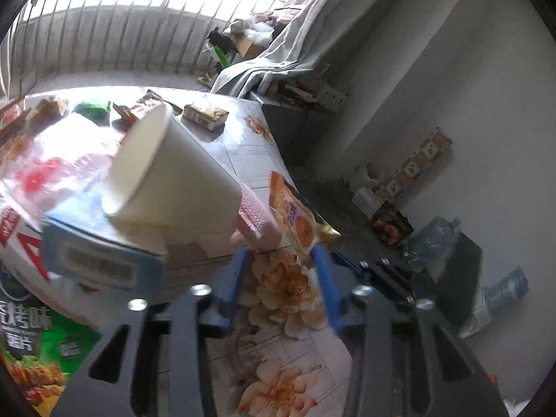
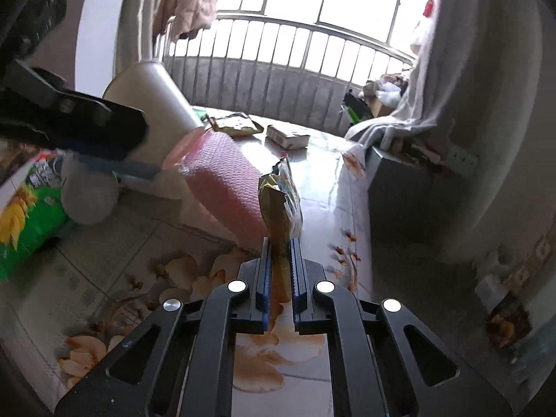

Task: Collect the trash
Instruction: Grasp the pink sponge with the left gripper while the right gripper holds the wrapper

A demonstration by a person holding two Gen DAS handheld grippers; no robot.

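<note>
My left gripper (image 1: 281,253) is shut on a pink textured cup (image 1: 255,217) with a white paper cup (image 1: 166,170) nested in it, held tilted above the floral table (image 1: 278,285). A biscuit wrapper (image 1: 295,215) hangs just right of the pink cup. My right gripper (image 2: 279,243) is shut on that gold biscuit wrapper (image 2: 279,205) and holds it upright beside the pink cup (image 2: 226,187). The white cup (image 2: 149,93) and the left gripper's finger (image 2: 87,125) show at the left.
More wrappers and a small box (image 1: 205,114) lie at the table's far end, also in the right view (image 2: 288,135). A green chip bag (image 2: 27,222) and a blue box (image 1: 104,253) sit at the left. Bottles (image 1: 500,292) lie on the floor by the wall.
</note>
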